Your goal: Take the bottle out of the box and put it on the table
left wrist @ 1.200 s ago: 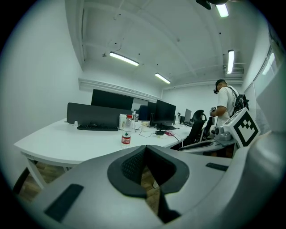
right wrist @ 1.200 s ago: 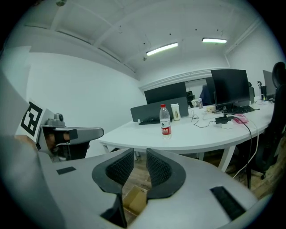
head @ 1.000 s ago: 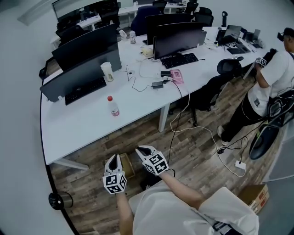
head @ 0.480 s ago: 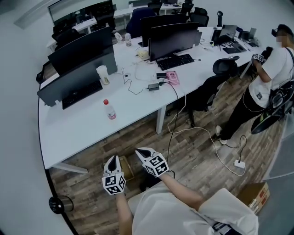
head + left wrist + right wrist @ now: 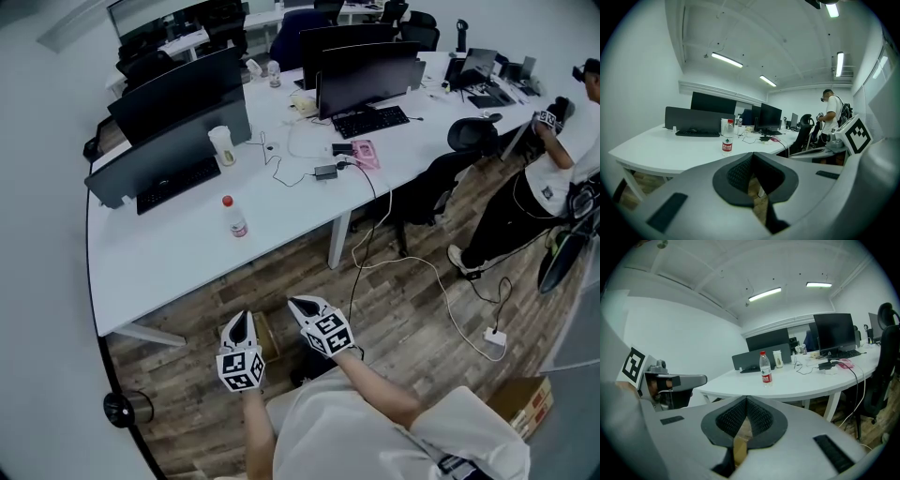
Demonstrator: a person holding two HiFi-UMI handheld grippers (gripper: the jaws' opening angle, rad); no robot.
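Looking down on the bottle [image 5: 232, 217]: upright on the white table [image 5: 178, 262], red cap, red label, near the table's front edge, w/ nothing in contact. Just behind it, a black keyboard [image 5: 178, 183] under a dark monitor [image 5: 169, 141], plus a paper cup [image 5: 220, 145] a little to the right.

Lower down, over the wood floor [image 5: 281, 272], holding the left claw [image 5: 239, 319] and the right claw [image 5: 298, 304] side by side, tips toward the table, both well apart from the bottle. Btwn them, a brown cardboard box [image 5: 263, 339] on the floor (mostly hidden by the claws; contents impossible to tell).

In the left gripper view, seeing the left claw [image 5: 752, 154] closed up, ribbed pads meeting at the tip, w/ nothing pinched. Same for the right claw [image 5: 746, 399] in the right gripper view: closed right up, empty, only a strip of brown cardboard visible through the slit below the pads. Both views facing the bottle [image 5: 727, 137] across the table edge, standing straight, out of the box and clear of everything else on the table.

Further along the table: more monitors, a pink item [image 5: 364, 155] w/ cables, an office chair [image 5: 467, 137] pulled in close. At the far right, another person [image 5: 548, 183] in a white top and dark trousers, on foot beside the table end.
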